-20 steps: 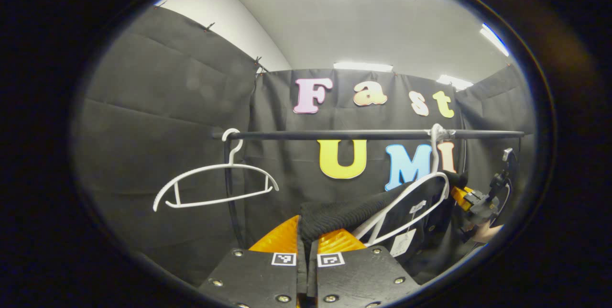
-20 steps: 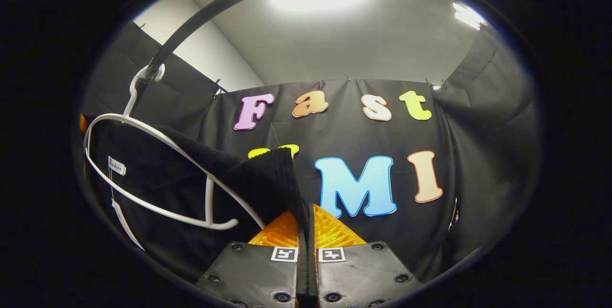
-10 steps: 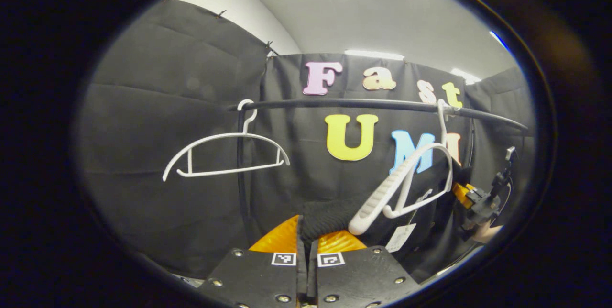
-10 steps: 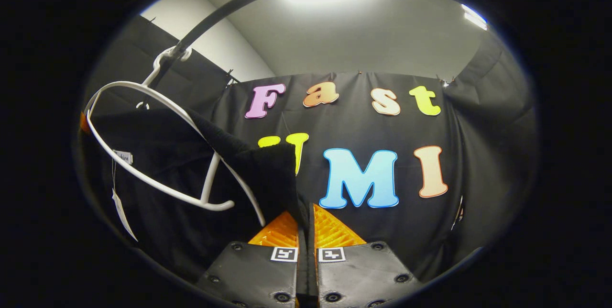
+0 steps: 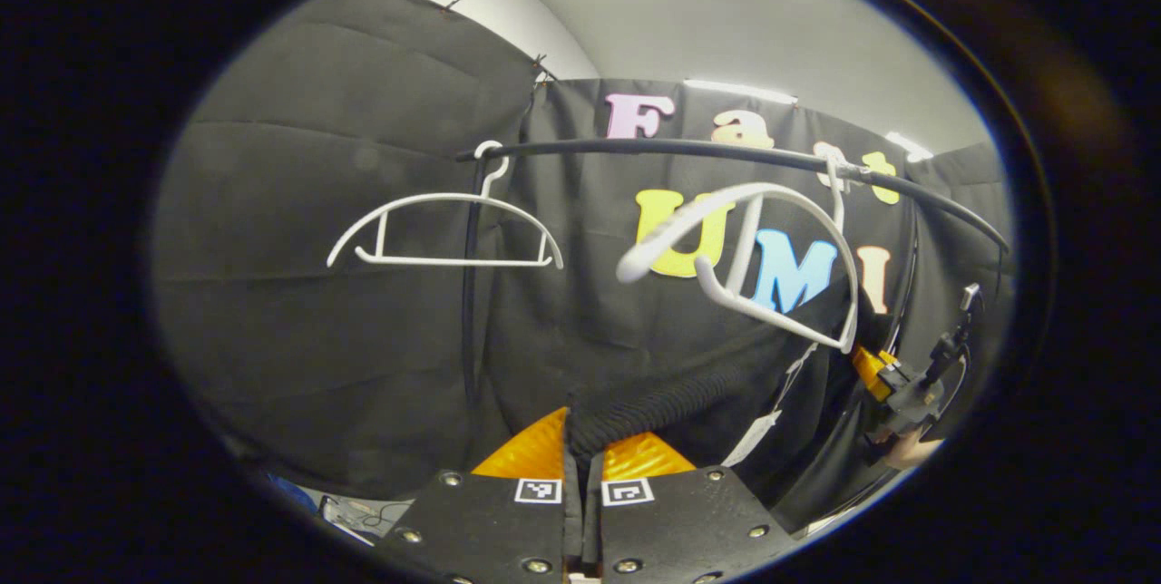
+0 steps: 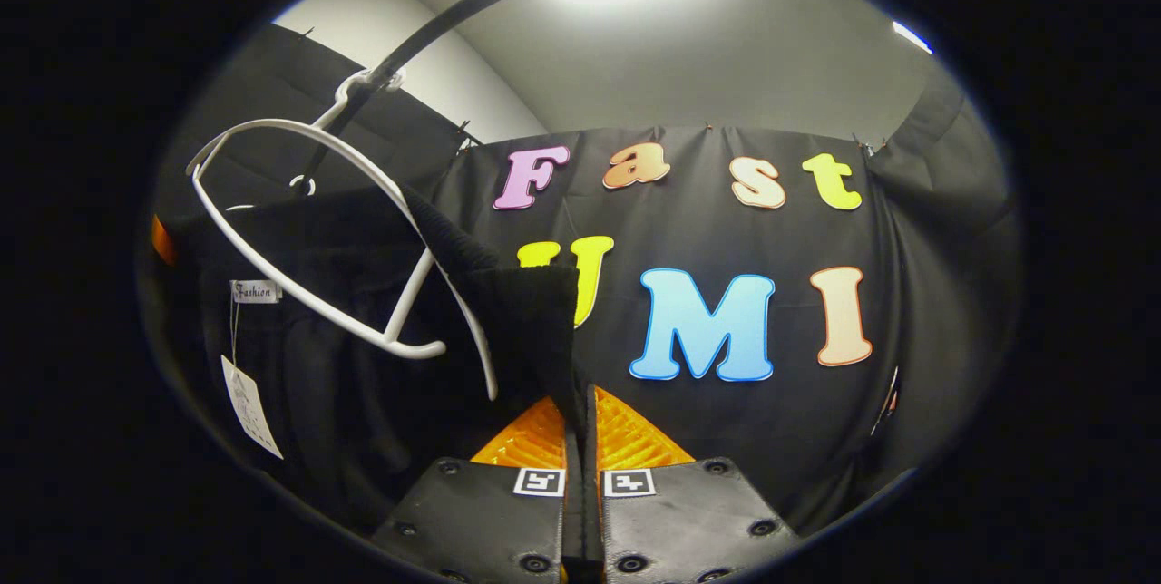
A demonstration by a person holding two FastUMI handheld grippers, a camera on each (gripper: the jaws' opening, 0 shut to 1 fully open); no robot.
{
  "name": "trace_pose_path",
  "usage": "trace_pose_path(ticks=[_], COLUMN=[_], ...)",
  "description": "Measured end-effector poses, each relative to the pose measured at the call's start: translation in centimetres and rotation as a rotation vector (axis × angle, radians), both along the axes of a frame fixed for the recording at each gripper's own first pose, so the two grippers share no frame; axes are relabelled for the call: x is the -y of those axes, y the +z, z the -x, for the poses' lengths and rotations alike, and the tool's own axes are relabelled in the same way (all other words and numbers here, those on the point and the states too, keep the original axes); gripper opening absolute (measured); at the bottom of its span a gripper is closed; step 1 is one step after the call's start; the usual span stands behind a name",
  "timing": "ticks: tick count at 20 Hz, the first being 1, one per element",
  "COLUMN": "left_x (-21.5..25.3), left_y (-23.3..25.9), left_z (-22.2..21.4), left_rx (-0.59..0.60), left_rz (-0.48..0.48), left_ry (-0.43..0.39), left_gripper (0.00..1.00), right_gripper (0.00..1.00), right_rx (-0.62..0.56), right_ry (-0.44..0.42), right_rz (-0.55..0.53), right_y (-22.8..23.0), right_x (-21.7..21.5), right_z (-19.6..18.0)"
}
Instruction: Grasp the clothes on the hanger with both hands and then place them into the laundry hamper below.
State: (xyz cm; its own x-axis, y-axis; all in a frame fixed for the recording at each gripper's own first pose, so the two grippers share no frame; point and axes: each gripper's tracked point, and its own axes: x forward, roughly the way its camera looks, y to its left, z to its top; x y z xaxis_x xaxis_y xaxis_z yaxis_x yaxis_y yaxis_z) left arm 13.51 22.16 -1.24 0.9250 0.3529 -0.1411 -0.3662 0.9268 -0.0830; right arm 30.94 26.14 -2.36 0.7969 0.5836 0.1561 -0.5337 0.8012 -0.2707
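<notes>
Left gripper view, grip: the left gripper (image 5: 582, 439) has its jaws closed down on a ribbed edge of the black garment (image 5: 671, 394), pinched between both fingers.
Left gripper view, hanger: the white hanger (image 5: 753, 244) hooked on the black rail (image 5: 653, 149) now swings up, bare and tilted. A second ago the cloth lay draped over its near arm; half a second ago that arm was just coming free.
Left gripper view, surroundings: a second empty hanger (image 5: 444, 230) hangs farther left on the rail. At the far right the other gripper, held in a hand, sits at the garment's far shoulder.
Right gripper view, grip: the right gripper (image 6: 580, 425) is clamped shut on the other shoulder of the black garment (image 6: 517, 321), cloth squeezed between both fingers.
Right gripper view, hanger: the white hanger (image 6: 336, 230) has lifted up and left, and the cloth has slid below its arm, though the body of the garment with its paper tag (image 6: 249, 407) hangs just behind the frame.
Meaning for the task: I'd judge the garment is off, or very nearly off, the hanger and carried by both grippers. The hamper lies somewhere below, so lowering comes next; the swinging hanger might snag the cloth.
</notes>
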Motion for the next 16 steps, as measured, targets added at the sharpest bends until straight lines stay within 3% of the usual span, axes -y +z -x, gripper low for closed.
trace_pose_path(ticks=[8, 16], left_x=[4.2, 6.6], left_y=[-3.4, -5.3], left_z=[3.1, 2.4], left_rx=[-0.016, -0.051], left_rz=[0.074, 0.060], left_ry=[0.080, 0.089], left_gripper=[0.01, 0.02], right_gripper=[0.00, 0.01], right_rx=[-0.060, -0.071], right_ry=[0.074, 0.033], right_rz=[0.001, 0.051], right_y=[-2.4, -4.0], right_x=[0.8, 2.3], right_z=[-0.6, -0.1])
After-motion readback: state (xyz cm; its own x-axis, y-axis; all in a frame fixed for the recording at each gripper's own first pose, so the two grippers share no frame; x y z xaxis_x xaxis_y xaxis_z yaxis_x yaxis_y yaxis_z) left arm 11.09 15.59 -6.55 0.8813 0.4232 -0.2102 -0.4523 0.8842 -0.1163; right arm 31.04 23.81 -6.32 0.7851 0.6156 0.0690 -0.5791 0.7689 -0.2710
